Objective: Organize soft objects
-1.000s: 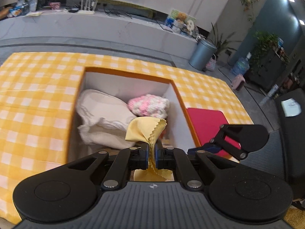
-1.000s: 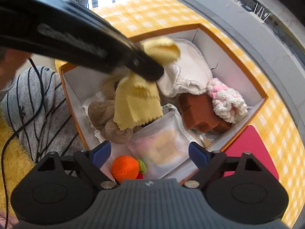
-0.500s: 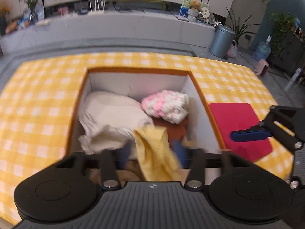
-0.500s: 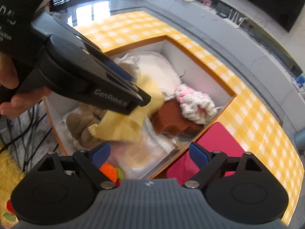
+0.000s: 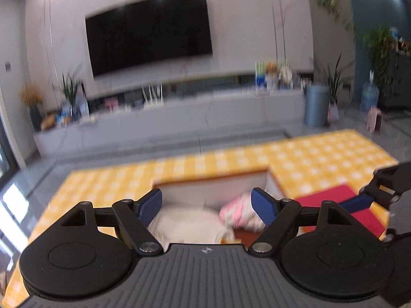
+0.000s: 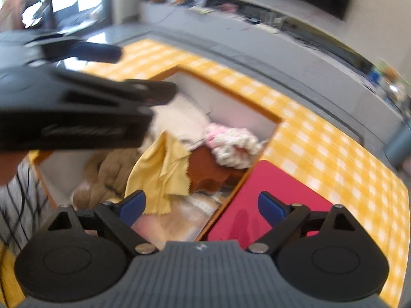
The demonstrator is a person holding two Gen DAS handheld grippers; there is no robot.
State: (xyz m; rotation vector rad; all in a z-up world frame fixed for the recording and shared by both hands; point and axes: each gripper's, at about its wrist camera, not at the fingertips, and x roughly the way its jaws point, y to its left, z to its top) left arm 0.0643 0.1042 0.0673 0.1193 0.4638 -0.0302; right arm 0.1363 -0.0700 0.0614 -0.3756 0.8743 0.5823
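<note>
An orange-rimmed white box [image 6: 267, 114] is set into the yellow checked table [image 6: 321, 138]. In it lie a yellow cloth [image 6: 159, 174], a white cloth [image 6: 179, 118], a pink-and-white knitted piece [image 6: 231, 141], a brown piece [image 6: 205, 169], a tan plush [image 6: 110, 172] and a clear pouch [image 6: 177, 218]. My left gripper [image 5: 206, 205] is open and empty, raised above the box's near side; it also shows in the right wrist view [image 6: 143, 74]. My right gripper [image 6: 201, 205] is open and empty over the box's right edge.
A red mat [image 6: 269, 195] lies on the table right of the box, also in the left wrist view [image 5: 334, 197]. A long grey TV bench [image 5: 179, 120] and a wall screen [image 5: 149, 30] stand beyond the table. A person's striped sleeve [image 6: 15, 205] is at left.
My left gripper opened and let go of the yellow cloth, which dropped into the box. The left gripper then rose and tilted up. The right gripper drew back toward the red mat.
</note>
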